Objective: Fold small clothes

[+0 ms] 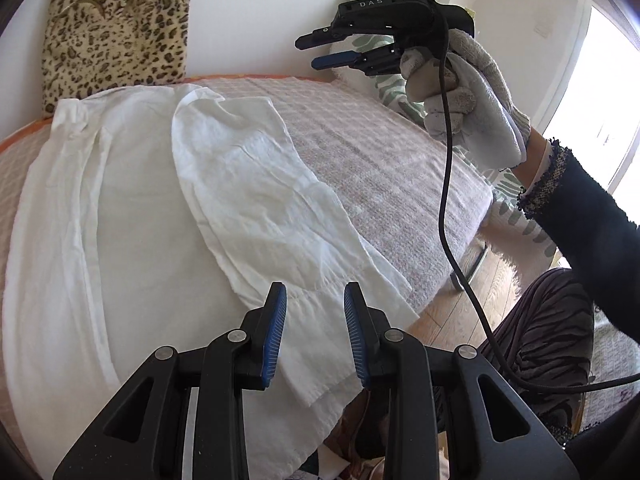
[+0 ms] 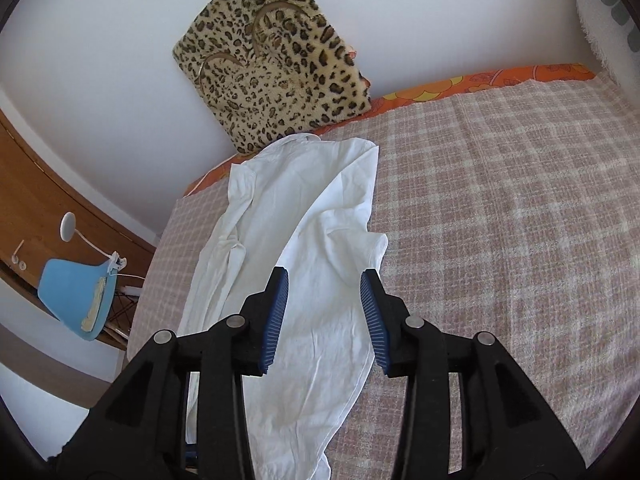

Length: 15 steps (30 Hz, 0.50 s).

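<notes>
A white garment (image 1: 132,216) lies spread on the bed, with one side flap folded over its middle; it also shows in the right wrist view (image 2: 304,248). My left gripper (image 1: 315,292) is open and empty, just above the garment's near edge. My right gripper (image 2: 325,276) is open and empty, held above the garment. In the left wrist view the right gripper (image 1: 308,53) hangs in the air over the far side of the bed, held by a gloved hand (image 1: 472,96), well apart from the cloth.
The bed has a pink checked blanket (image 2: 500,208) over an orange sheet (image 2: 480,80). A leopard-print cushion (image 2: 276,68) leans on the wall behind the garment. A blue chair (image 2: 76,300) and wooden desk stand left of the bed. A black cable (image 1: 444,184) hangs from the right gripper.
</notes>
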### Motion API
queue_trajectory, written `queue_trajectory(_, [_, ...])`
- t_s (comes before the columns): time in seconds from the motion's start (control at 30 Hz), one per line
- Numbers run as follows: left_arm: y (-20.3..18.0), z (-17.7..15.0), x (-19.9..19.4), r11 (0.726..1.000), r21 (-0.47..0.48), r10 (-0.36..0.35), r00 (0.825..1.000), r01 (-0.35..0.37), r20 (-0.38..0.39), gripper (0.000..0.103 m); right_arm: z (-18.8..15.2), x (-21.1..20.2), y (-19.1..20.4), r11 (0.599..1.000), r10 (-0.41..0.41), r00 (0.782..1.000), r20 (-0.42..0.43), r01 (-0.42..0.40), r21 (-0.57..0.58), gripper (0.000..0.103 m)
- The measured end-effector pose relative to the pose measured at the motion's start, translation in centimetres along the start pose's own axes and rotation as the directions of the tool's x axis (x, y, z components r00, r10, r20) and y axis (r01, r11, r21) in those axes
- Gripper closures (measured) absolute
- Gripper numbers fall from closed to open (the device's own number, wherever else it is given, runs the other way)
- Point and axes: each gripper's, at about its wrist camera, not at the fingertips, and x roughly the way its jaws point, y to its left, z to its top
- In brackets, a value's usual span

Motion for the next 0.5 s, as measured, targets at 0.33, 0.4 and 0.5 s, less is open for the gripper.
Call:
queue_trajectory(0.33, [-3.3,-0.5,2.8,1.0,0.03,-0.004,1.0,0.004,0.005,0.071,-9.3,-1.6,-3.4,0.99,0.073,0.993,-0.098,-0.06,0.13,0.062])
queue_trajectory(0.4, [-3.6,-0.6,3.1,0.999,0.035,0.004,1.0,-0.005,0.017,0.065,-11.2,-1.5,-3.5,0.987,0.092,0.988,-0.123,-0.074,0.143,0.062])
queue_trajectory(0.5, [-3.6,-0.9,3.2,1.0,0.019,-0.01,1.0,0.01,0.025,0.058,-13.9,-1.2,-3.4,0.981,0.123,0.979,-0.165,-0.095,0.167,0.062])
